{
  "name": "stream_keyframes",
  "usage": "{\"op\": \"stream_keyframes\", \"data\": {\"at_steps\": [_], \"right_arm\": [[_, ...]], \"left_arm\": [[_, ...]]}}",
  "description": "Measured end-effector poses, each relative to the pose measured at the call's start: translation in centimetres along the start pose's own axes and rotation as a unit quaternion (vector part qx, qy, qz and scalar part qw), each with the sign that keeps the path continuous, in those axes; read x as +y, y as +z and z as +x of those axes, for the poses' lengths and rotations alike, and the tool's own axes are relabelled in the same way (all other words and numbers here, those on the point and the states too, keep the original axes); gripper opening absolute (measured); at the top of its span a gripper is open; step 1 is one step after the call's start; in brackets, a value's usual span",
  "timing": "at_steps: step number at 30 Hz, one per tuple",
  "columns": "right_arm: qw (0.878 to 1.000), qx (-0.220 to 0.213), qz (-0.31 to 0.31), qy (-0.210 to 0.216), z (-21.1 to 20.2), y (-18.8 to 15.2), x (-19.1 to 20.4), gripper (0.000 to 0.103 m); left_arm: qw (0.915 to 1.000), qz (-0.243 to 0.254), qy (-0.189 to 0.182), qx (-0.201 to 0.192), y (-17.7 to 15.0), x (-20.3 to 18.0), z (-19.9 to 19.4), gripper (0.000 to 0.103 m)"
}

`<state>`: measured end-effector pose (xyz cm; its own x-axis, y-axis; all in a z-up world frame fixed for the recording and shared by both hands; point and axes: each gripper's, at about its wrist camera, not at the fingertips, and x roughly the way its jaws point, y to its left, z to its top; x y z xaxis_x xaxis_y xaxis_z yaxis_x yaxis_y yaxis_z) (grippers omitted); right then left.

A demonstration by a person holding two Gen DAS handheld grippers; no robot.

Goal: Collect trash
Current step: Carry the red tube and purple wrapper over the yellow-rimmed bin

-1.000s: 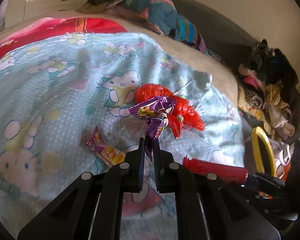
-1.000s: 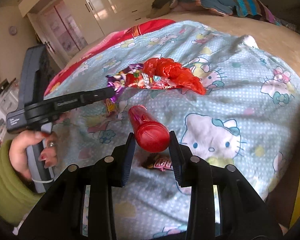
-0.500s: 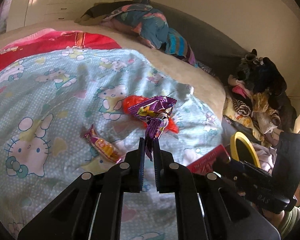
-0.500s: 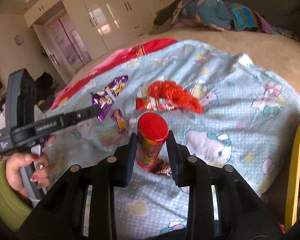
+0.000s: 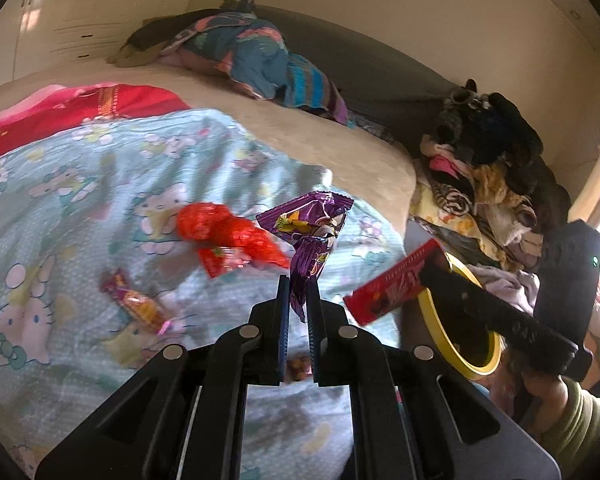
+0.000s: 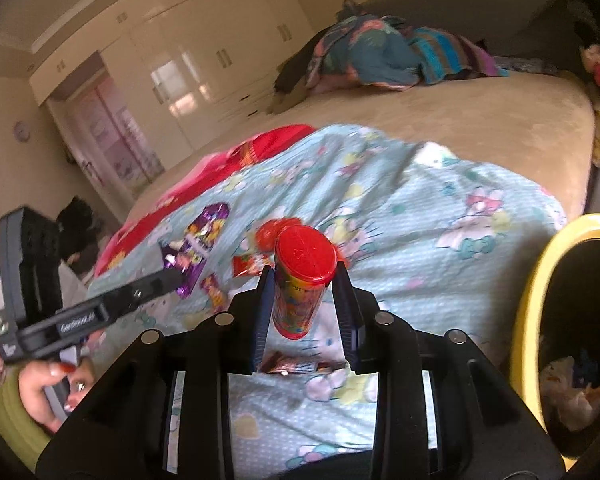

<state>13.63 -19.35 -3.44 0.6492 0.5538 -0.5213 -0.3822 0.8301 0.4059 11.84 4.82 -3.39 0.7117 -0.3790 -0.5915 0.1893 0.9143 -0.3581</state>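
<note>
yellow-rimmed bin [image 6: 536,300] holds crumpled wrappers [image 6: 568,392]; left fingers [image 5: 283,312] pinch purple wrapper [image 5: 312,236], right fingers [image 6: 342,292] red tube [image 6: 300,280]

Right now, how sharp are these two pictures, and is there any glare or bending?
Left wrist view: red tube and bedspread smeared by motion, purple wrapper fairly sharp. Right wrist view: window glare on the wardrobe doors, yellow bin rim blurred. Both: fisheye bending, dark corners.

right tongs [image 6: 304,280] grip a red-capped tube [image 6: 302,280], seemingly above the quilt [image 6: 440,260].
</note>
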Motion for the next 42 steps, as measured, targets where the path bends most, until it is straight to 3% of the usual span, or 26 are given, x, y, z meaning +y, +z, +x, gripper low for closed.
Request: {"op": "stream_keyframes", "data": {"at_steps": [19,42], "right_arm": [[0.993,-0.063,0.059,-0.081,-5.8,0.5,-7.4,0.023],[0.979,-0.104,0.106,-0.143,-10.3,-0.6,-12.3,0.023]], "left_arm": [[0.9954,0.072,-0.056,0.03,-0.8,-7.9,2.8,0.008],[0.9869,0.126,-0.086,0.053,-2.3,-12.6,4.2,0.008]]}}
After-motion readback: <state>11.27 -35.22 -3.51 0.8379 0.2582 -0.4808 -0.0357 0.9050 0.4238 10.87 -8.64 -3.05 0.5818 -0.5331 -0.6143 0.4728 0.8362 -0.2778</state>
